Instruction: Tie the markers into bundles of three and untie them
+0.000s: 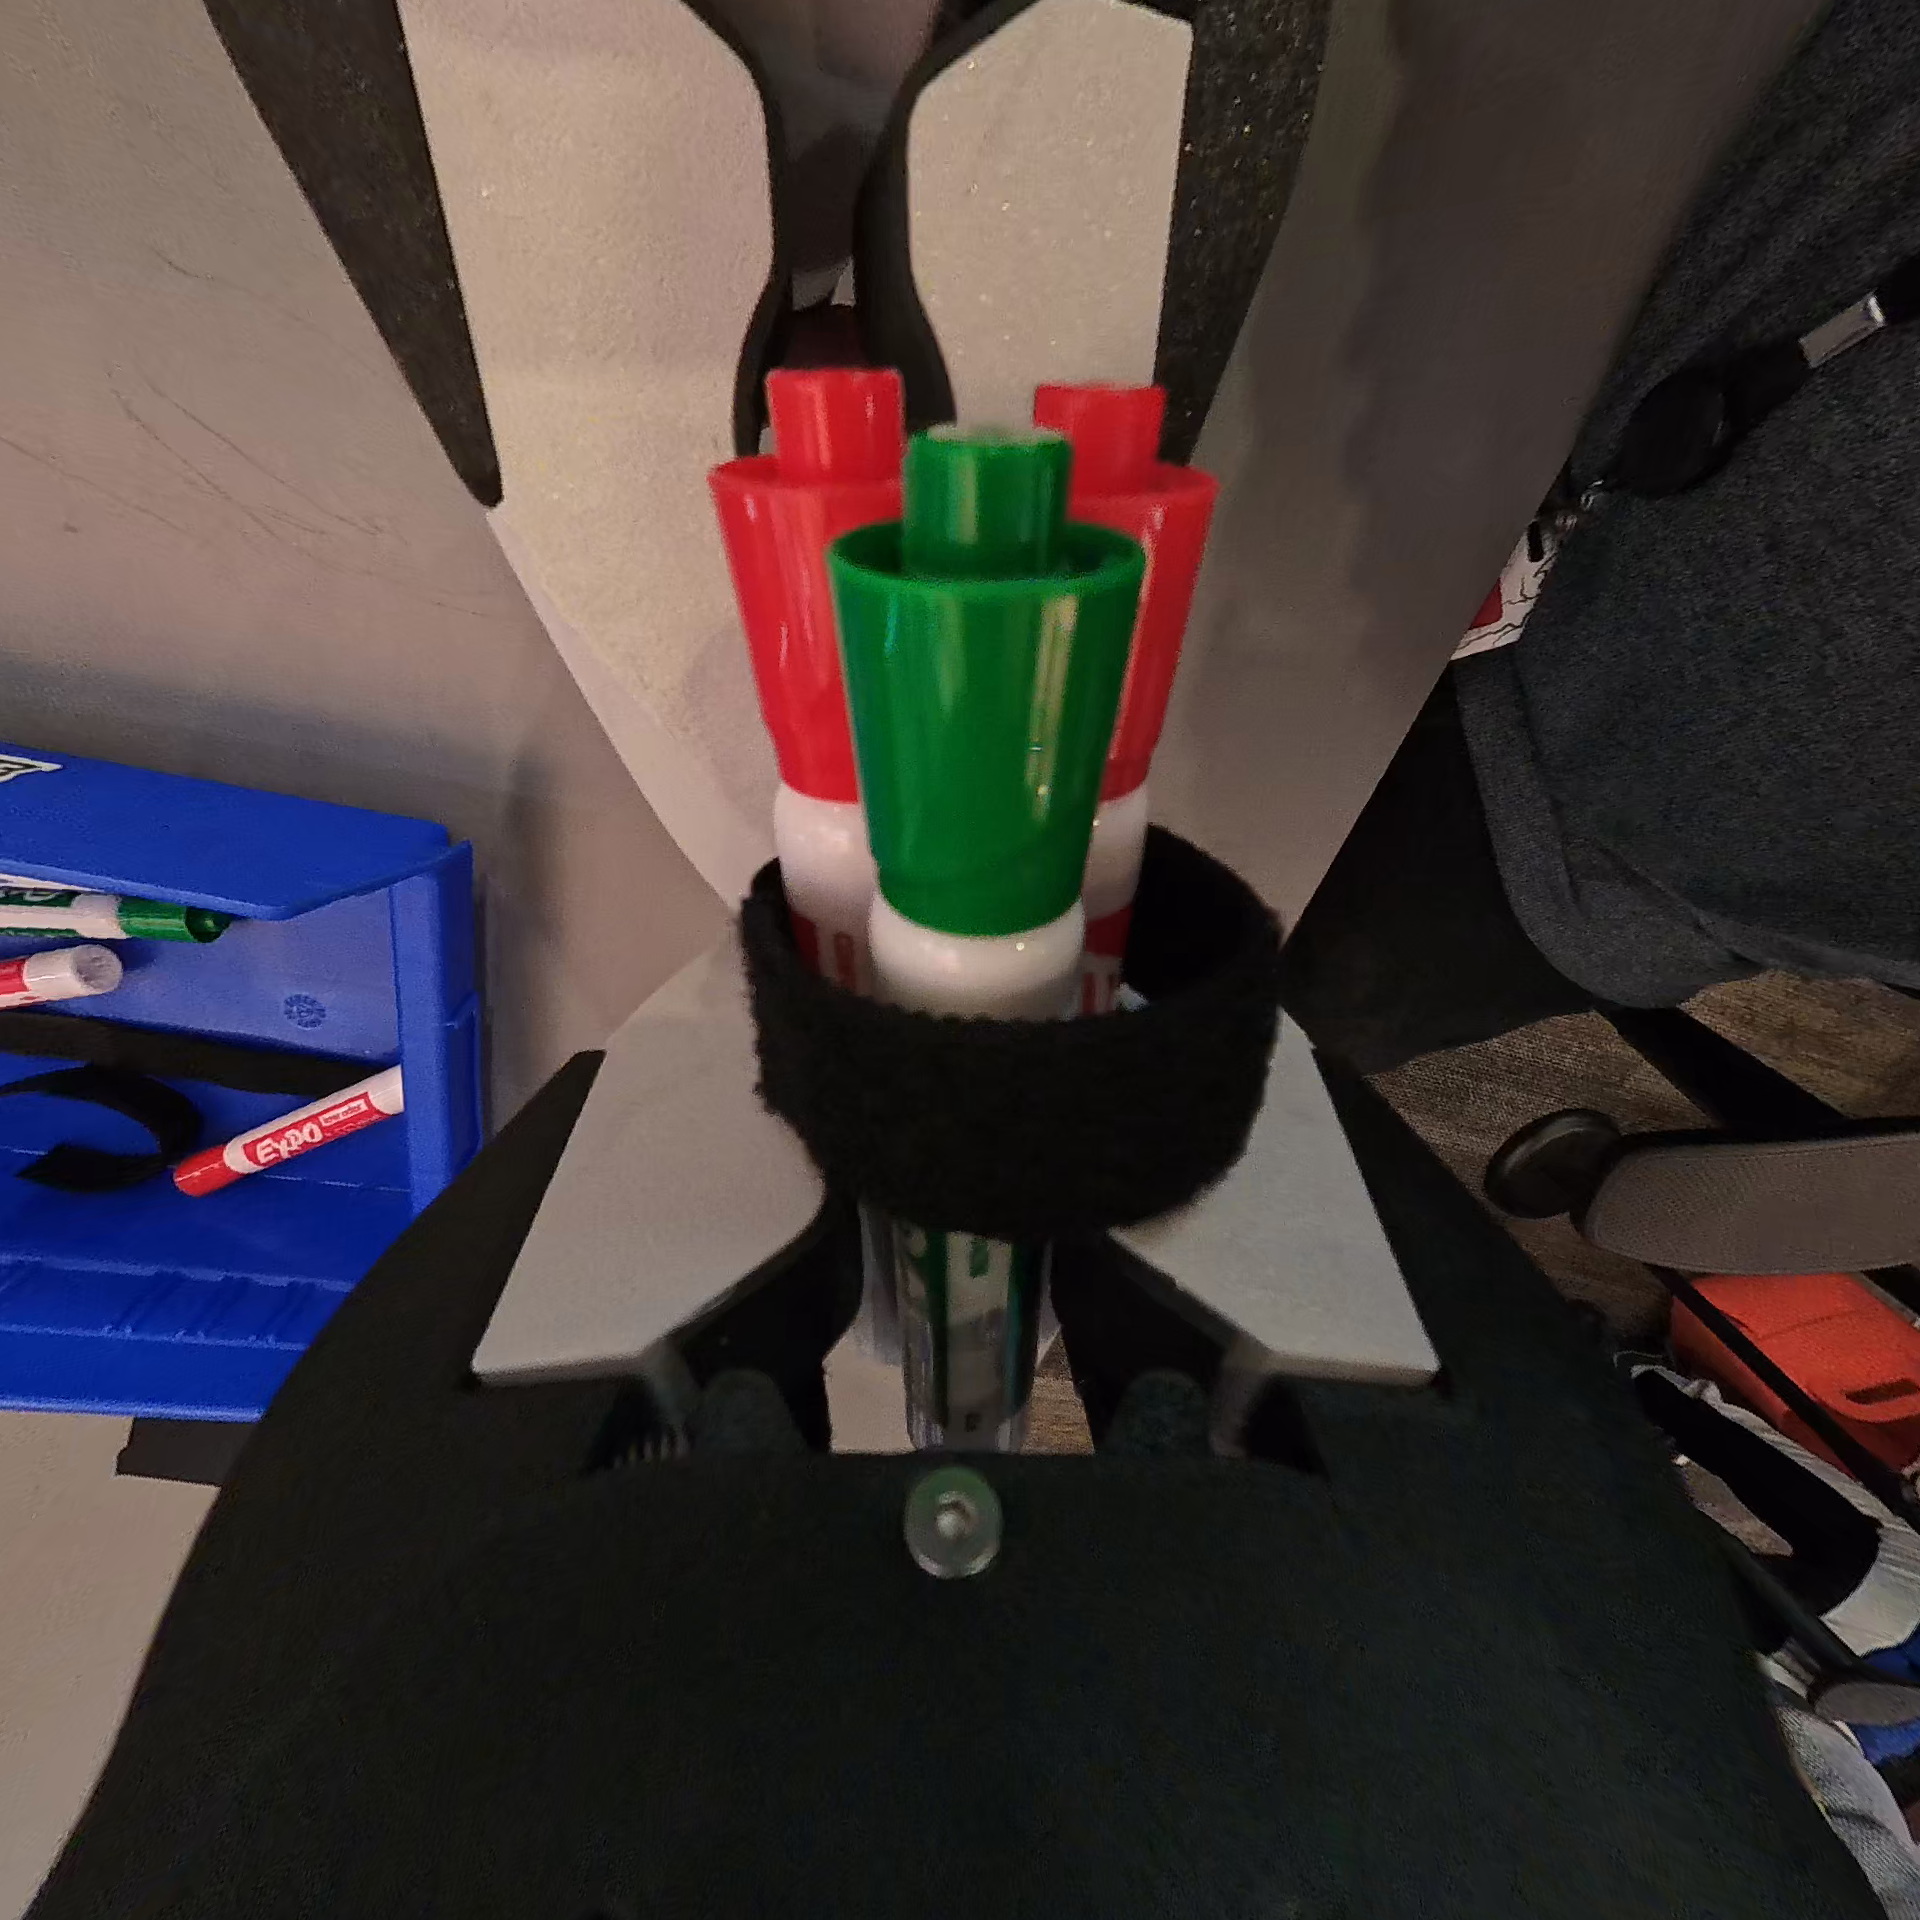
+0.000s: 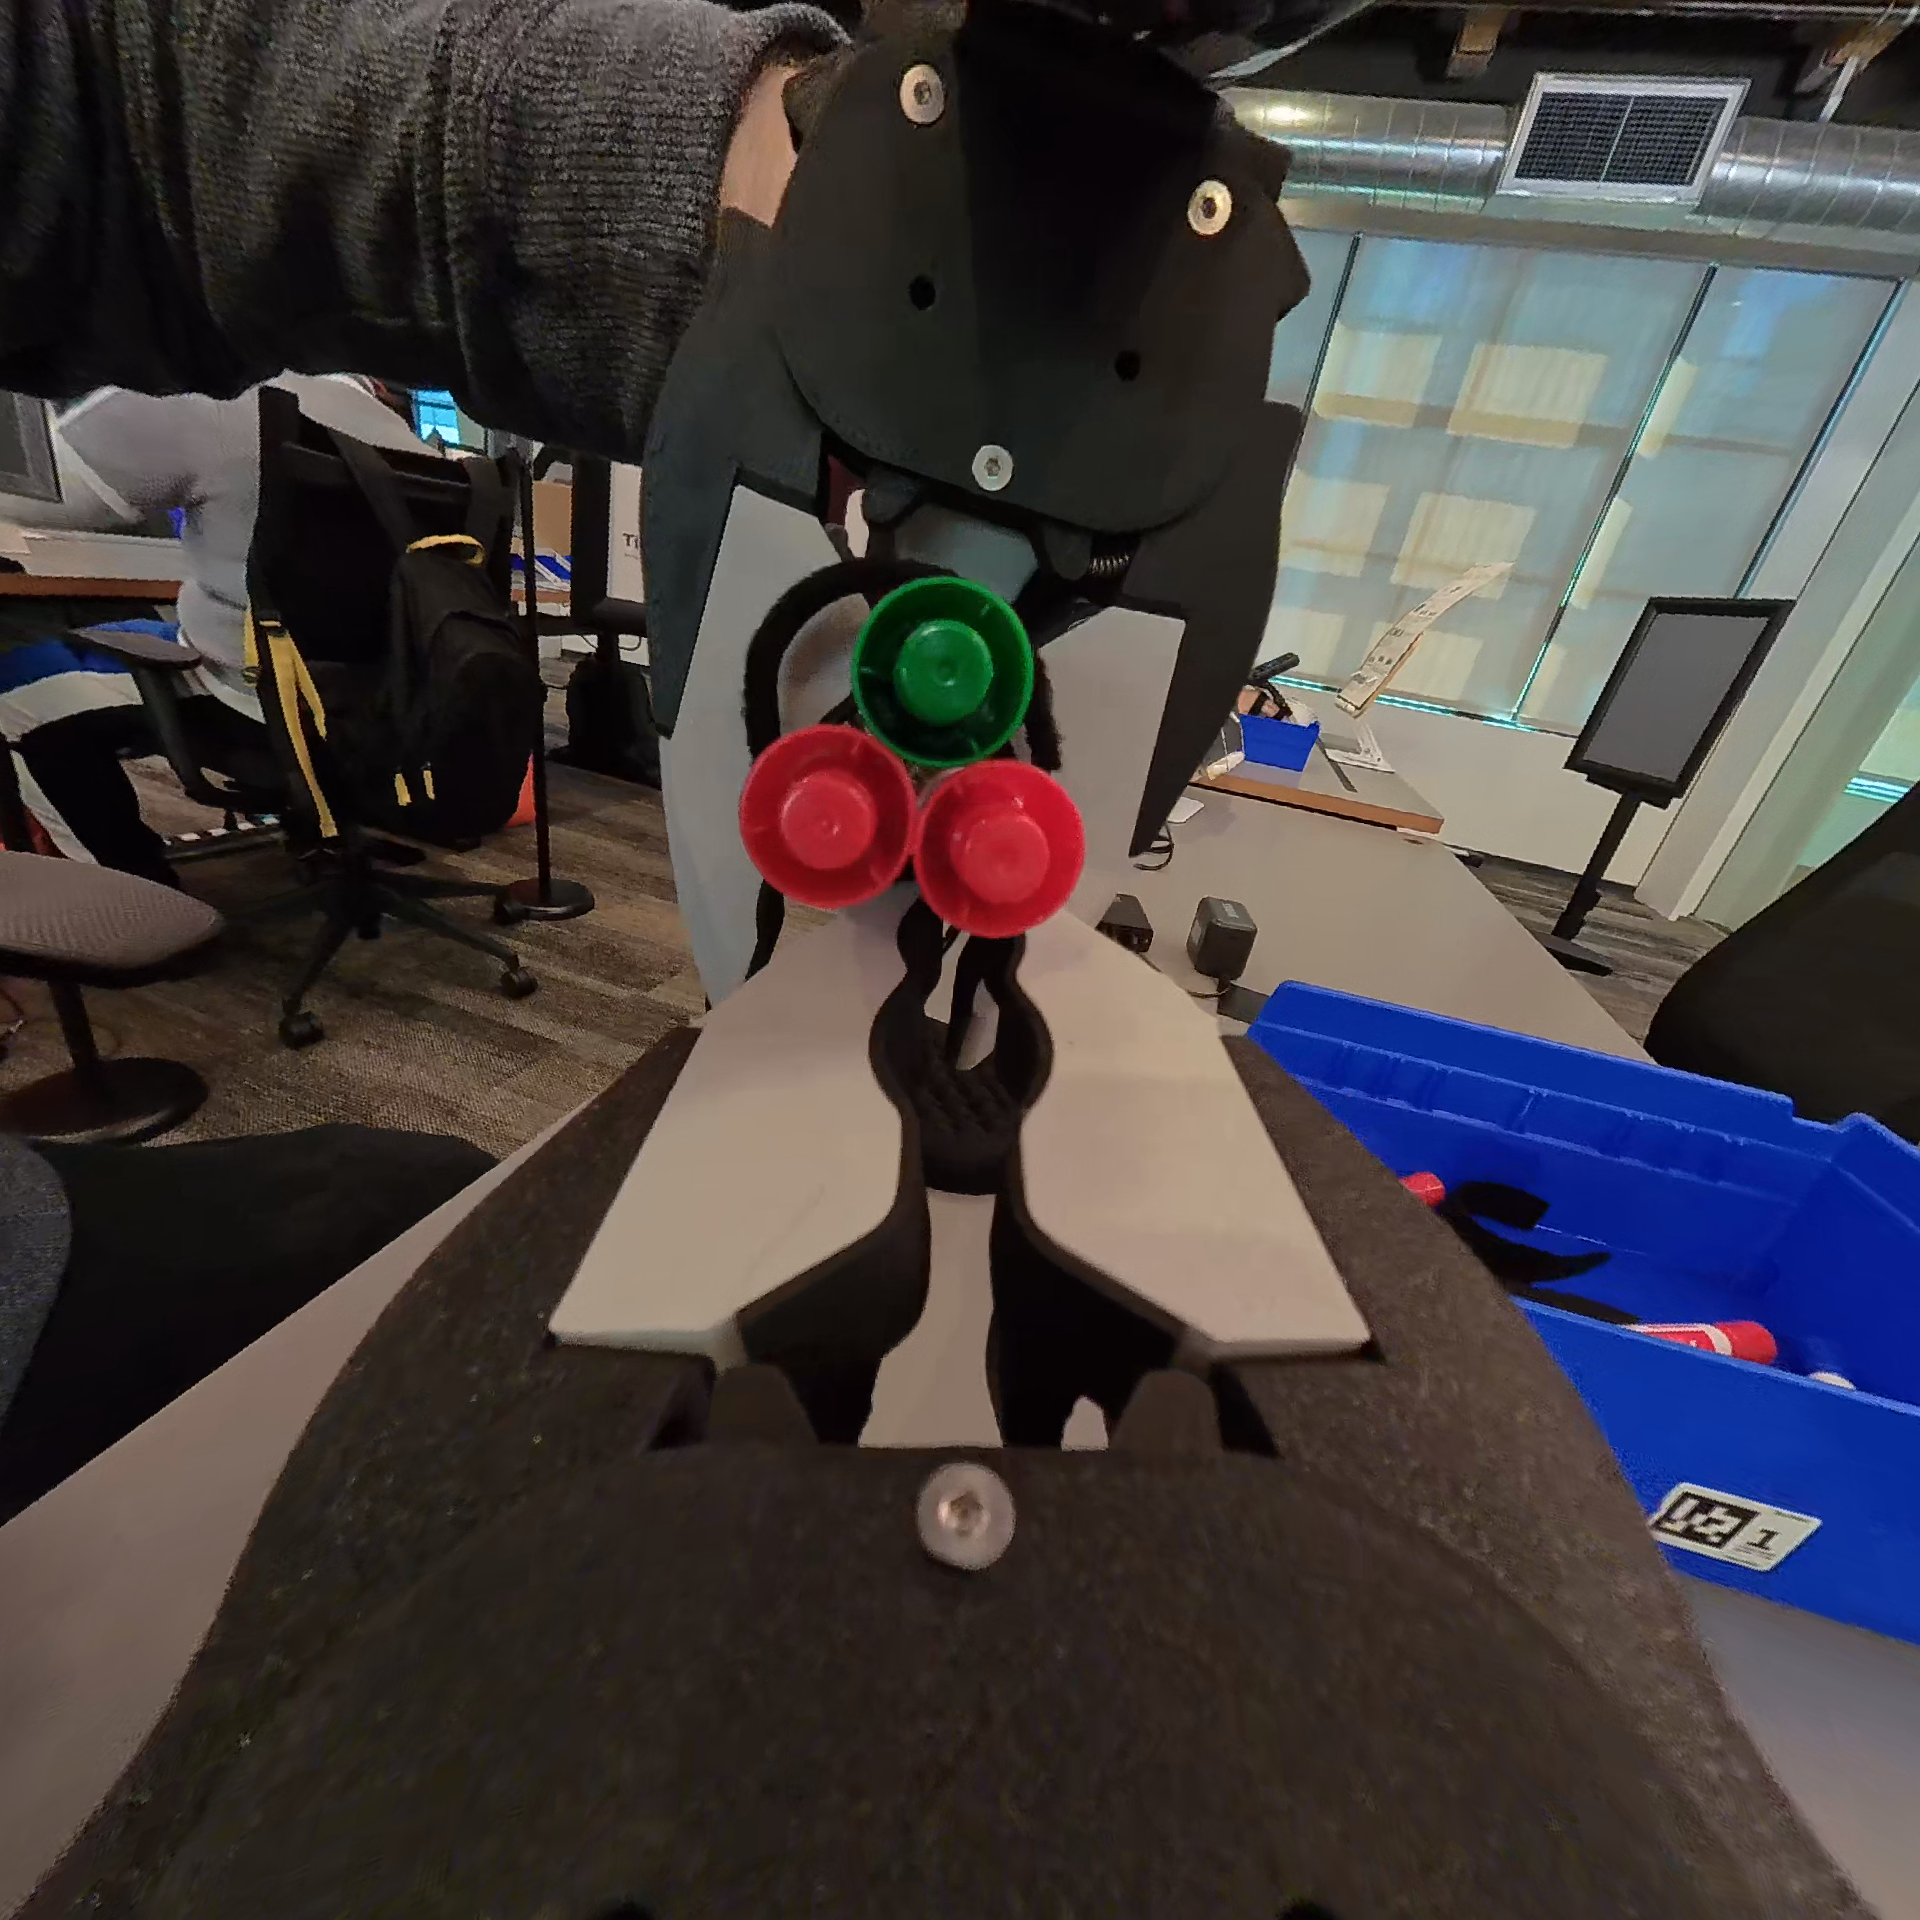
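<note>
The left gripper (image 1: 951, 1340) clamped the 3 markers (image 1: 977, 727), banded by a black strap (image 1: 1013, 1101), above the counter (image 2: 1382, 914). The right gripper (image 2: 961, 997), jaws narrow, pinched the strap's tail; the next move was likely peeling it.

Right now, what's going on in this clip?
A person is working two handheld grippers over a grey table. The left gripper is shut on a bundle of three markers, one green and two red, with a black strap looped around the barrels. The right gripper faces the caps and pinches a thin black strand, apparently the strap's tail. Whether they are tying or untying is unclear. More markers and straps lie in the blue bin.
</note>
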Motion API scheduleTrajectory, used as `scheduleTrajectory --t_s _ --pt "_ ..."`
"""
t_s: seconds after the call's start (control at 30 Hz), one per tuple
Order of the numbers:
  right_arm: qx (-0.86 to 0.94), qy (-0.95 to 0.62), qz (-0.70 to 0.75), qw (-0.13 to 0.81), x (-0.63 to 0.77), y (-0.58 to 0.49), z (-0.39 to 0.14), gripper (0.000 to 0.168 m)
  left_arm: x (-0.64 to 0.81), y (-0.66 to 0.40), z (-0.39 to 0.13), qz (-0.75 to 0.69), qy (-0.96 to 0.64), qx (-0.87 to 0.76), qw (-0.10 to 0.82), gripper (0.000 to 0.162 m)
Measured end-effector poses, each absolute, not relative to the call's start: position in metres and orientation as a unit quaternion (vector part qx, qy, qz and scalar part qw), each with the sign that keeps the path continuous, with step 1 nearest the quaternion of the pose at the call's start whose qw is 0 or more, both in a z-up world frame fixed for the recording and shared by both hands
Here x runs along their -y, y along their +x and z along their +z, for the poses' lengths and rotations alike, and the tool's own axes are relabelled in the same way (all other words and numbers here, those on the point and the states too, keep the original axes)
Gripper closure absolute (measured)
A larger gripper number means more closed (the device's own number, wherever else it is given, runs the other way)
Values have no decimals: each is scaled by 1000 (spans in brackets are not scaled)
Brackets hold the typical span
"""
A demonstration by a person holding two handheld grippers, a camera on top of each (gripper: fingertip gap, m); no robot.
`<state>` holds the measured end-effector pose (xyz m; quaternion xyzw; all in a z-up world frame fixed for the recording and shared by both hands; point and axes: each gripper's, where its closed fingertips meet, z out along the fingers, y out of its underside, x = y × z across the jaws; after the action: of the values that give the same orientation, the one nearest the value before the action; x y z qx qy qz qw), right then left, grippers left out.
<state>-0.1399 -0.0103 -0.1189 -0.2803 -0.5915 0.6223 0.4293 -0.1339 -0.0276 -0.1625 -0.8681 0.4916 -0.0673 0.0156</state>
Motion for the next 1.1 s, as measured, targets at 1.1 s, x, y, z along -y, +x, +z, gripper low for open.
scheduleTrajectory --t_s 1.1 --pt "591 -333 638 363 10 -150 -135 166 19 -147 -166 -58 -884 -461 43 121"
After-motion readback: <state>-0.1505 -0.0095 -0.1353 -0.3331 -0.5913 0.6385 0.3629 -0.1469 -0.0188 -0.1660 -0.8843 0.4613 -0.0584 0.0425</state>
